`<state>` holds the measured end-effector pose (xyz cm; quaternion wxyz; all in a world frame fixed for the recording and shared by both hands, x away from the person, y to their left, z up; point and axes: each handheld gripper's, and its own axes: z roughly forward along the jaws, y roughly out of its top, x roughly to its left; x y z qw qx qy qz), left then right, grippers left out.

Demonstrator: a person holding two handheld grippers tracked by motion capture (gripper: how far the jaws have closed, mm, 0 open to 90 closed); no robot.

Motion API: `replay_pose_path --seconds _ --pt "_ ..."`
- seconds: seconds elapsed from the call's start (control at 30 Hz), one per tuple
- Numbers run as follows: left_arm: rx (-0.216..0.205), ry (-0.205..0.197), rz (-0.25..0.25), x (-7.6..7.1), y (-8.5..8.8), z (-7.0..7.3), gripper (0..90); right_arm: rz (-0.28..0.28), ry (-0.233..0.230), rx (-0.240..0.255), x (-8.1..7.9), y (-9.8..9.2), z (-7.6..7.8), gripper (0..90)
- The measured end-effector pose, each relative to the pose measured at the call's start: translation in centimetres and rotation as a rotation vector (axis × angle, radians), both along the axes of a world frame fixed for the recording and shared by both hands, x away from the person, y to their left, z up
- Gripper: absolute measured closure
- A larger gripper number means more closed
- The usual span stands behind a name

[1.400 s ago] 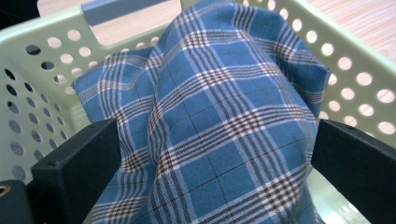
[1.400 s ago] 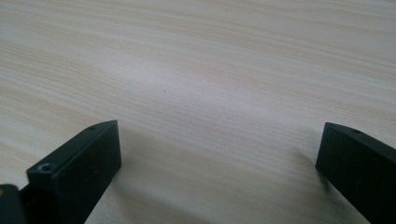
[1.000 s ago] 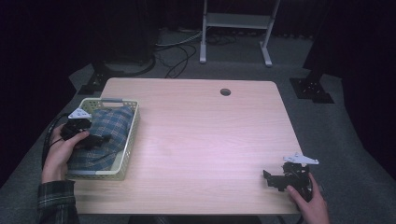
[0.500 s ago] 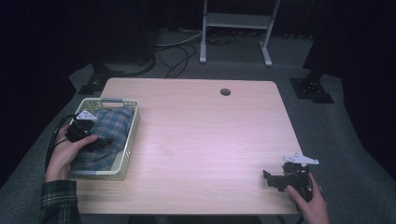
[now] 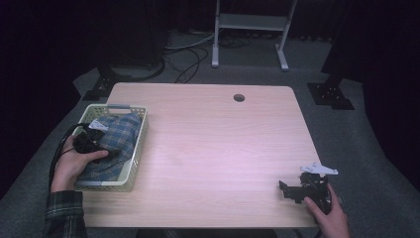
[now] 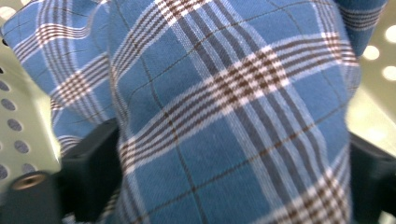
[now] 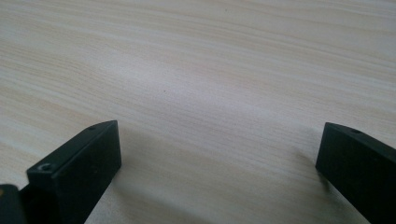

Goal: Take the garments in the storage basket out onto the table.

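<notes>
Blue plaid cloth (image 5: 116, 141) bunched inside the pale perforated basket (image 5: 140, 144), at the left edge of the counter (image 5: 213, 148), toward the near side. Left claw (image 5: 115, 154) pushed down into that cloth from the basket's left rim, hand (image 5: 74, 161) wrapped around its body, cable looping off to the left. In the left gripper view, a thick fold of the plaid (image 6: 224, 116) bulging up between the two black jaws, one jaw at the lower left, the other at the far right edge, basket wall with its round holes (image 6: 18, 116) behind on the left. Jaws just been closing on the fold, cloth already between them; pads against the fabric on both sides, so pinching the cloth, though not yet drawn tight. Right claw (image 5: 287, 190) resting low at the near right corner of the counter, well apart from basket and cloth, hand (image 5: 327, 213) behind it, grey three-cornered plate on top. In the right gripper view, jaws spread wide over bare wood grain (image 7: 210, 84), nothing between them.
</notes>
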<state>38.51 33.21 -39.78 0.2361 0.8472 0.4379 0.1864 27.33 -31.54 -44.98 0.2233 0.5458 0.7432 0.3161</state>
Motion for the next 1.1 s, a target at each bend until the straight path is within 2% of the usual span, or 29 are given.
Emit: replay_pose_path --seconds 0.2,0.4,0.53,0.73,0.97,1.1 --pt "0.013 -0.008 -0.011 -0.3 0.2 0.4 33.1 0.000 0.000 0.000 0.0 0.0 0.0 0.0" --pt "0.016 -0.003 0.011 -0.4 0.2 0.9 37.1 0.000 0.000 0.000 0.0 0.0 0.0 0.0" --pt "-0.013 0.012 0.047 -0.5 0.4 1.4 40.4 0.000 0.000 0.000 0.0 0.0 0.0 0.0" --pt "-0.034 0.028 0.077 -0.5 0.6 2.0 43.6 0.000 0.000 0.000 0.0 0.0 0.0 0.0" --pt "-0.040 0.027 0.072 -0.6 0.6 2.2 43.8 0.000 0.000 0.000 0.0 0.0 0.0 0.0" --pt "-0.063 0.008 0.078 -0.8 0.7 2.7 43.8 0.000 0.000 0.000 0.0 0.0 0.0 0.0"
